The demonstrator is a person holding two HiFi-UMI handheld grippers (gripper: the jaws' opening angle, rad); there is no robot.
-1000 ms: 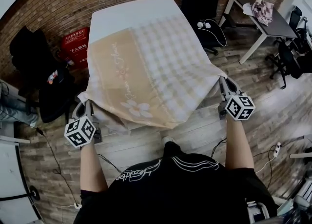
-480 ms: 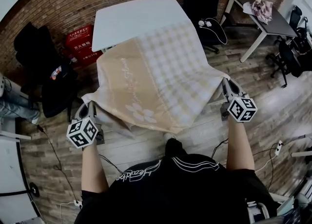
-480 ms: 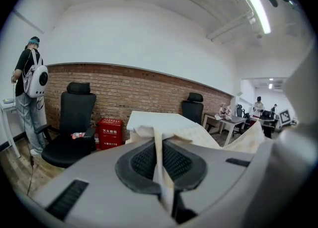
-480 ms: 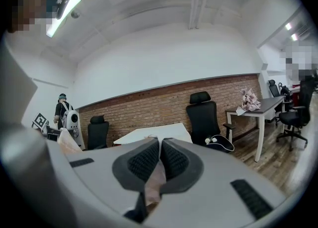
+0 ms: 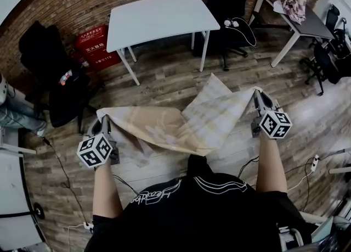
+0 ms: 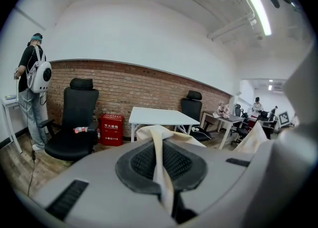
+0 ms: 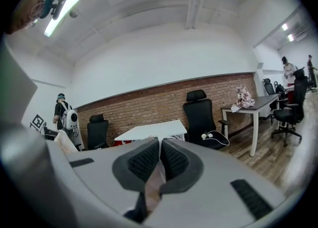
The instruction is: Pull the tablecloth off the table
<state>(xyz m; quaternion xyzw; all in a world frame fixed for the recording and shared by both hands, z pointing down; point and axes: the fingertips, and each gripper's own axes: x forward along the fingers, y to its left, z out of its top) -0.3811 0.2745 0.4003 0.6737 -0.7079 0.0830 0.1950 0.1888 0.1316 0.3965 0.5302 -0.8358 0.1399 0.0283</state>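
With the left gripper (image 5: pixel 105 124) and right gripper (image 5: pixel 257 96) each clamped on a corner of the beige-and-white checked fabric tablecloth (image 5: pixel 189 122), which hangs clear at 6 o'clock of the white rectangular table (image 5: pixel 159 17), an uneven pull could slip a thin pinched edge free and drop the cloth.

Black white-lettered shirt (image 5: pixel 203 212), grey left gripper (image 5: pixel 103 124), right gripper (image 5: pixel 258 98)

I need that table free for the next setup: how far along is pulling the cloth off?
Done: the table is bare, and the tablecloth hangs clear of it over the floor. In hand: the left tongs and right tongs each clamp a corner. Left: nothing of the pull; it only needs putting somewhere.
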